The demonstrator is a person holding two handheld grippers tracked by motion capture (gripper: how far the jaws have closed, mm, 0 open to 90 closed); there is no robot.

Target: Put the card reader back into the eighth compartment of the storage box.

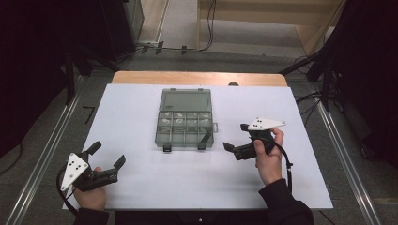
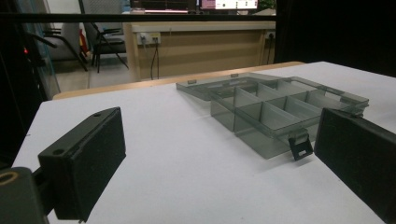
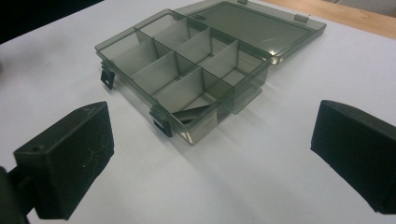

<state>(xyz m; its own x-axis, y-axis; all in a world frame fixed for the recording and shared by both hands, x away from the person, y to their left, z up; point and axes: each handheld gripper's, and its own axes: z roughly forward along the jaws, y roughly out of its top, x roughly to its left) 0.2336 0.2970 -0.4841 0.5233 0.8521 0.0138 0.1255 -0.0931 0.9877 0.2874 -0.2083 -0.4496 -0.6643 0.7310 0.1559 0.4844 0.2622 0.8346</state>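
You wear dark long sleeves (image 1: 285,204) at the bottom of the frame. Your left claw (image 1: 107,154) and right claw (image 1: 233,137) are black, each topped by a grey three-cornered plate with small dark holes, trailing a black cable (image 1: 287,168).

A white-topped rectangular table (image 1: 141,187) with a bare wooden strip along its far edge carries a smoky grey, see-through plastic organiser box (image 1: 184,132) at its centre. The box lies open, its hinged lid (image 1: 184,100) flat on the surface behind the divided compartments, two black latches (image 1: 203,138) at its near side.
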